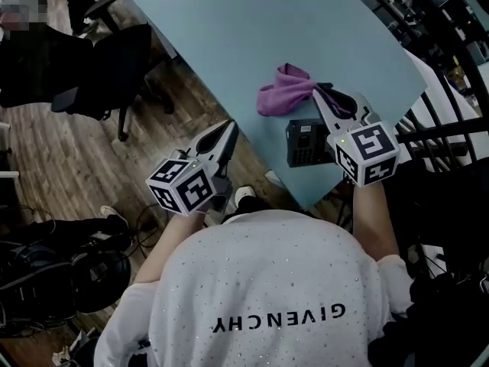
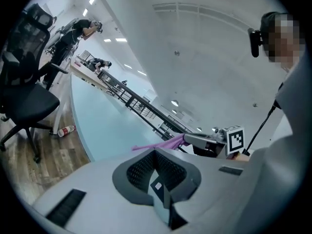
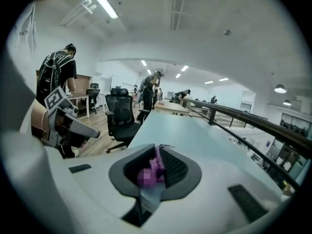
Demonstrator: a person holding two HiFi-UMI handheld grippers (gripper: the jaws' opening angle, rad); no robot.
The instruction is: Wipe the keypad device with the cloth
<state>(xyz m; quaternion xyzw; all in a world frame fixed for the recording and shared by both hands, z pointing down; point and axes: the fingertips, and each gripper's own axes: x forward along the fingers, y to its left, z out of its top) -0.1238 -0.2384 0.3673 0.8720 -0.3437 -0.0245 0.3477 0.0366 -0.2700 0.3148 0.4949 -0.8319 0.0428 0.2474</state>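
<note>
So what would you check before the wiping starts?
1. Cloth gripped by the right hand-held gripper: ok, jaws shut on it.
2. Keypad device lying on the table: ok.
3. Cloth over the device: not ok, it lies beyond it.
4. Left hand-held gripper steadying the device: not ok, shut, empty, apart from it.
5. Where the dirt is: cannot tell.

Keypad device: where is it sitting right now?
In the head view the keypad device sits at the near edge of the table, right of centre, just nearer the person than the purple cloth and beside the right gripper.
</note>
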